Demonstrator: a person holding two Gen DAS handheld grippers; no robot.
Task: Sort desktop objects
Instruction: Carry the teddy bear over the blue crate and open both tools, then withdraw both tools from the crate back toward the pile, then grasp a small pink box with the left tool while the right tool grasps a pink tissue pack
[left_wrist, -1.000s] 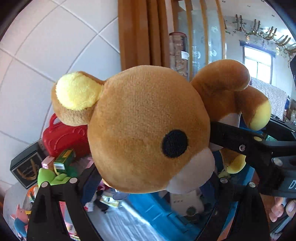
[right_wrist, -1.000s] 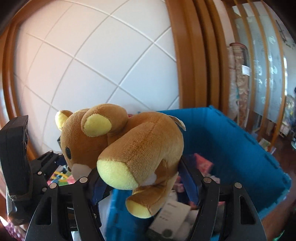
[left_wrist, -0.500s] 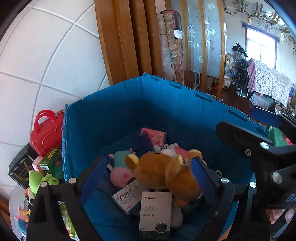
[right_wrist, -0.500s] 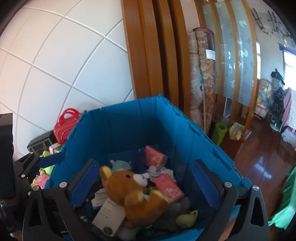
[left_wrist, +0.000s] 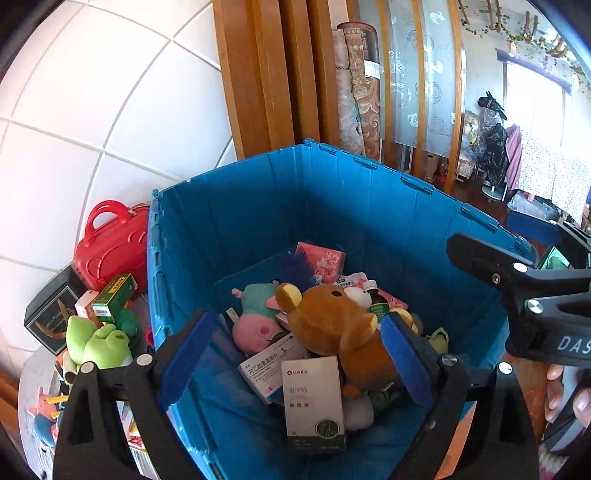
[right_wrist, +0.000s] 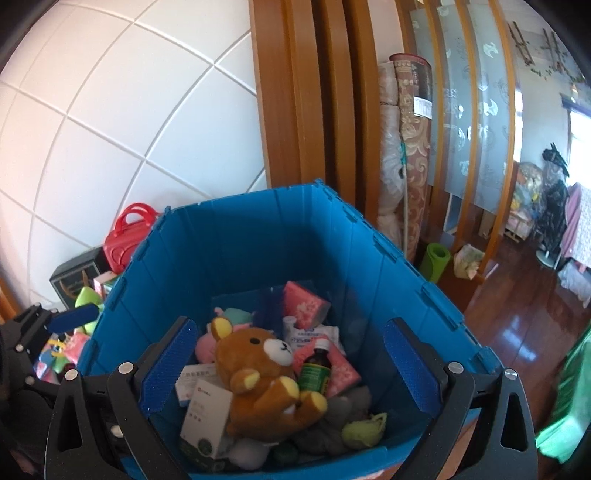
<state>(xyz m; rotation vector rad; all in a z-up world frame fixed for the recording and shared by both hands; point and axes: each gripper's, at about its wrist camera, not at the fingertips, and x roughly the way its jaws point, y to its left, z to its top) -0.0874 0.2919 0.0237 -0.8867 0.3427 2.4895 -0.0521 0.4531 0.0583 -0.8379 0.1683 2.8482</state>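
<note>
Teddy bear (right_wrist: 258, 373) loose in blue crate (right_wrist: 236, 251), head toward far wall, seemingly face-up, left gripper (left_wrist: 295, 354) and right gripper (right_wrist: 291, 369) spread, empty.

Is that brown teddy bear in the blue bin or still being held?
In the bin. The teddy bear lies on the boxes inside the blue bin, clear of both open grippers.

Blue crate (right_wrist: 258, 236): top open, upper interior free along all four walls. Floor fully covered: brown plush bear (right_wrist: 258, 373) at centre, white boxes (left_wrist: 314, 398) toward the near wall, pink packets (right_wrist: 304, 304) toward the far wall, dark bottle (right_wrist: 314, 369) just beside the bear.

Outside the crate's left wall: red case (left_wrist: 110, 240), black box (left_wrist: 51, 321), green plush (left_wrist: 96, 341) and small cartons crowded close, no clear gap.

Beyond the far wall: wooden frame (right_wrist: 314, 110) and rolled rugs (right_wrist: 406, 147) stand near.
</note>
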